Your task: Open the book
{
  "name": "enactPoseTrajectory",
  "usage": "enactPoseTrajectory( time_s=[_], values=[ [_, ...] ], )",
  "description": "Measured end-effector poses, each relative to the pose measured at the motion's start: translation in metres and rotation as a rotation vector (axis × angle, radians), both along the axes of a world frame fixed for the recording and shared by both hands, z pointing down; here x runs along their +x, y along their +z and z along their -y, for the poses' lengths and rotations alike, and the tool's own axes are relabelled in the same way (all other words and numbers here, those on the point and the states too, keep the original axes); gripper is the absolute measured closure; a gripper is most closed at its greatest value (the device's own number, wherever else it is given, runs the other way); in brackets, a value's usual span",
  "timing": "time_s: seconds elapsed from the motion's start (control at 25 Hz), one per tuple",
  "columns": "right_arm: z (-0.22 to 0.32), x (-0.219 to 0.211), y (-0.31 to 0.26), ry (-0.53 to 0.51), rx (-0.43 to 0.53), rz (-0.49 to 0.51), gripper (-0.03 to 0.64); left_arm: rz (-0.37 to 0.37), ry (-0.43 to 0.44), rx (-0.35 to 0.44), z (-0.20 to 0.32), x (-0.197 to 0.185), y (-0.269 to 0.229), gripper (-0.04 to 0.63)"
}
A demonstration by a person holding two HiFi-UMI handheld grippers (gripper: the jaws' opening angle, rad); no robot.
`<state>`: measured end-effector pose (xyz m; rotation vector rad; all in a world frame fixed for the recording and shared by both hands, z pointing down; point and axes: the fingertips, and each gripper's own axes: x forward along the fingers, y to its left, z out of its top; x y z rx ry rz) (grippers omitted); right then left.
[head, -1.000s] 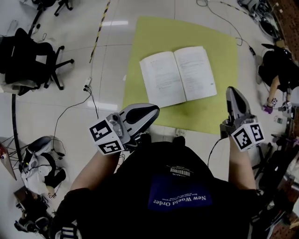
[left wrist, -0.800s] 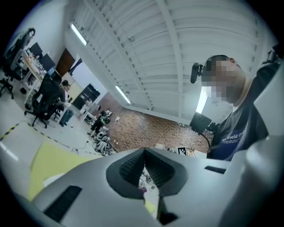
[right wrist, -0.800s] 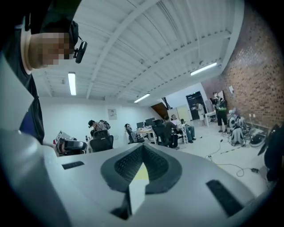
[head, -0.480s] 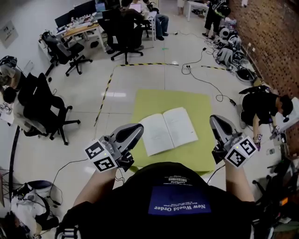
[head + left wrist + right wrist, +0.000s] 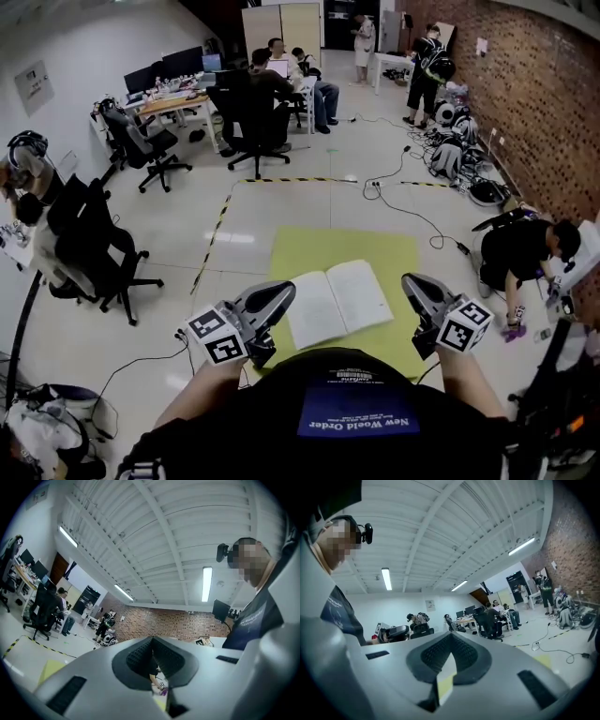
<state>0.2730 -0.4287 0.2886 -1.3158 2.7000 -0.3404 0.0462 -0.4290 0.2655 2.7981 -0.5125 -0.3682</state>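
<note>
Only the head view shows the book (image 5: 337, 302), lying open on the yellow-green mat (image 5: 309, 246) on the floor; both gripper views look level across the room (ceiling beams (image 5: 154, 536), a brick wall (image 5: 154, 620)). The left gripper (image 5: 279, 293) and right gripper (image 5: 413, 282) are held well clear of the book, which shows between them, each with jaws closed on nothing

We cannot read the print on the open book (image 5: 339, 298); it is too small. The near edge of the yellow-green mat (image 5: 309, 246) is hidden behind the wearer's torso (image 5: 356, 412), the left gripper (image 5: 281, 292) and the right gripper (image 5: 411, 281). In both gripper views, each gripper's own body covers the floor below.
</note>
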Motion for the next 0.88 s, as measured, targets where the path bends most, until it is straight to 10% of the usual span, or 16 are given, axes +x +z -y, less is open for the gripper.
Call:
enactPoseTrajectory(
  time_s=[0.88],
  values=[
    [-0.004,-0.008,0.009,-0.044,0.020,-0.056,0.630,0.018,0.003,-0.002,-0.008,0.003,0.014,0.589]
  ],
)
